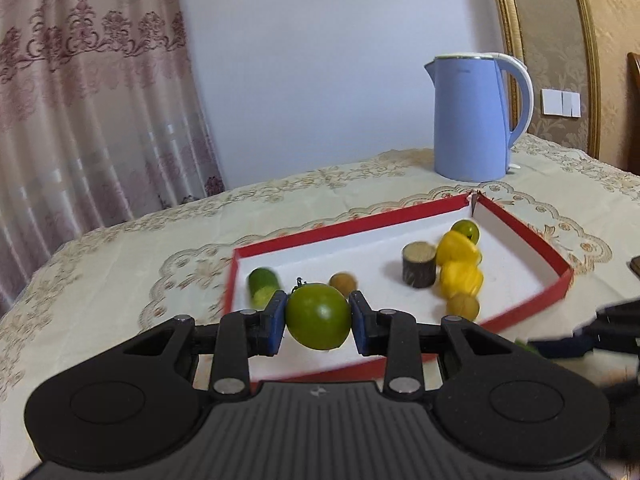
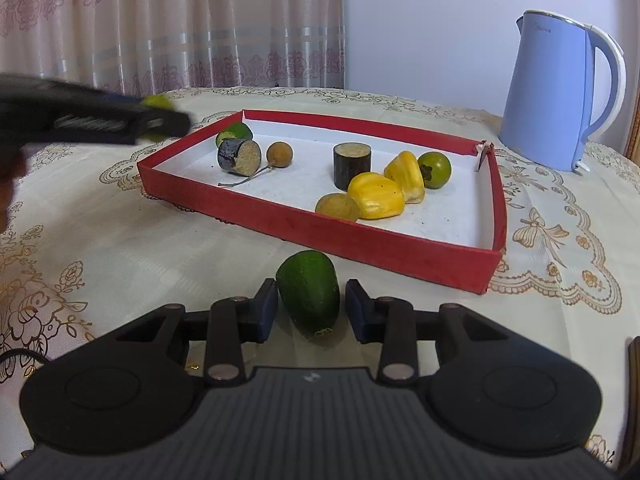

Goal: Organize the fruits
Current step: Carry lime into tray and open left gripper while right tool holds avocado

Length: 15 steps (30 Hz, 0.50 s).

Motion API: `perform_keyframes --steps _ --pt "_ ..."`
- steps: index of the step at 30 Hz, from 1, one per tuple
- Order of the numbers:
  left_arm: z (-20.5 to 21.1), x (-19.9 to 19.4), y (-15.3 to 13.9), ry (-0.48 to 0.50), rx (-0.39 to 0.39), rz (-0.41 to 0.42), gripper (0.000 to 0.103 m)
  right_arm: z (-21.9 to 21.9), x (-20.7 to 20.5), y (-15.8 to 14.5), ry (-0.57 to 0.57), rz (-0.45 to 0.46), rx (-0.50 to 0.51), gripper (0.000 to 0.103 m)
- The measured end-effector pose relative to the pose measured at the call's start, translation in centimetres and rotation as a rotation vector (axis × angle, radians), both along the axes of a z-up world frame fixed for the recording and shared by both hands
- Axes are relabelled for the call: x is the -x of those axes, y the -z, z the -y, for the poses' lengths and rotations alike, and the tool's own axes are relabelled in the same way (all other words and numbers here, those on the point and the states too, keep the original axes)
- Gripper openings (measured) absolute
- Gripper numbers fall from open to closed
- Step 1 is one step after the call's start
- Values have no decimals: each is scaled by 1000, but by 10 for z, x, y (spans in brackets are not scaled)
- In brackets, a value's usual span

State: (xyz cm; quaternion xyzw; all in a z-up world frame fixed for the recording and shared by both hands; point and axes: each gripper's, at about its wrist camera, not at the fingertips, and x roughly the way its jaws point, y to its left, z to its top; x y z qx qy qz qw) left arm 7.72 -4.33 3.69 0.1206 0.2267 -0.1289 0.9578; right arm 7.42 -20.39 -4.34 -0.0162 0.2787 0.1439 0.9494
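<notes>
Between left gripper [image 1: 318, 320] pads, green tomato [image 1: 318, 316] clamped above red tray [image 1: 558, 276], right gripper [image 2: 311, 312] narrow around avocado [image 2: 310, 296] on cloth [image 2: 120, 240], contact unclear, tray just ahead

Before me a pale wall [image 1: 320, 60], patterned pink curtains [image 1: 92, 100] on its left, an embroidered cream cloth [image 2: 120, 248] covering my tabletop.

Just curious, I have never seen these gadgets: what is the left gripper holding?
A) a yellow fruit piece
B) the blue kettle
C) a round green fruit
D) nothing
C: in the left wrist view the left gripper has its blue pads pressed on either side of a round green fruit, held above the red tray.
</notes>
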Motion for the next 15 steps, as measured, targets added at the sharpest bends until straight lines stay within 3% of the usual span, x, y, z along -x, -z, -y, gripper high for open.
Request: perform_keyframes --steps 11,15 --pt "48 -71 26 -63 -74 -104 33 1 0 1 0 -2 -10 35" --pt "59 -74 32 -89 -125 -82 33 1 0 0 0 -2 -8 35"
